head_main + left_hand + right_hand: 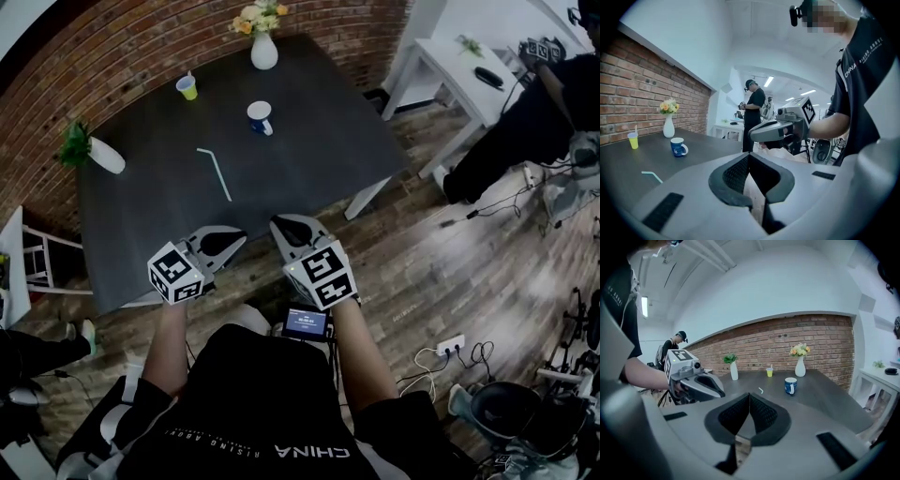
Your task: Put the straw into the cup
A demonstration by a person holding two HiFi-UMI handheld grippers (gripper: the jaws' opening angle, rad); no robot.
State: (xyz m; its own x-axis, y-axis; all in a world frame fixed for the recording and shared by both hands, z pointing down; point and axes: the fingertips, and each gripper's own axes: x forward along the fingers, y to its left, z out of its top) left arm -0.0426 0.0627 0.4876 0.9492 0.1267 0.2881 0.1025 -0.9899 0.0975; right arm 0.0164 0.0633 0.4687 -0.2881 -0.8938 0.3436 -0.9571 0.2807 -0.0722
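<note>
Hanging short of the near edge of the bench (309, 141), the left gripper (236, 240) and right gripper (277, 225) are both clenched on nothing, jaws tip to tip, probably because no reach has begun. The straw (215, 173) lies flat near the middle of the dark, matte bench, a thin pale tube with a bent far end, well apart from both grippers. Beyond it to the right stands a glossy blue mug (260, 117), upright and open-mouthed. Far left sits a small yellow cup (187, 87) (it already seems to carry a straw, so the mug looks the likelier target). Ribbed dark pads (761, 414) line the jaws, suited to pinching something so slim.
</note>
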